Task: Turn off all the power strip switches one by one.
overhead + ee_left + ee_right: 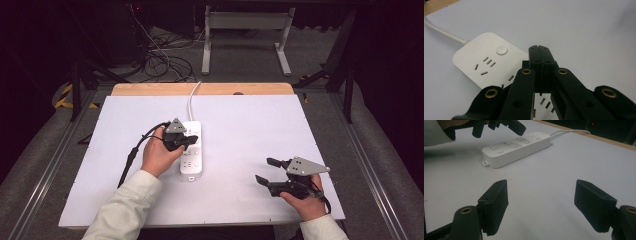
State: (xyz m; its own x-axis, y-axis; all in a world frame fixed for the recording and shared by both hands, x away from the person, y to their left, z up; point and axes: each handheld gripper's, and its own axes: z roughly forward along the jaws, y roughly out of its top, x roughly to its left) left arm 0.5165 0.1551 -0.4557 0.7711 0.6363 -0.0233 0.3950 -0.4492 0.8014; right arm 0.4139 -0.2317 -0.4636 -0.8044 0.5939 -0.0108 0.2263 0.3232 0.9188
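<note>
While over strip [191, 148], tongs [187, 141] closed.

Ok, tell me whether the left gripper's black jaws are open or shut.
Shut: the left gripper has its jaws pressed together, nothing between them, above the white plastic power strip.

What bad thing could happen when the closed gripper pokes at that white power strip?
The left gripper, jaws shut, hangs just over the power strip. Pushing down off-centre might miss the round button and jab a socket instead. The strip lies loose on the white table, and the right gripper sits open and apart from it, so a sideways push could slide the strip or tug its cord.
</note>
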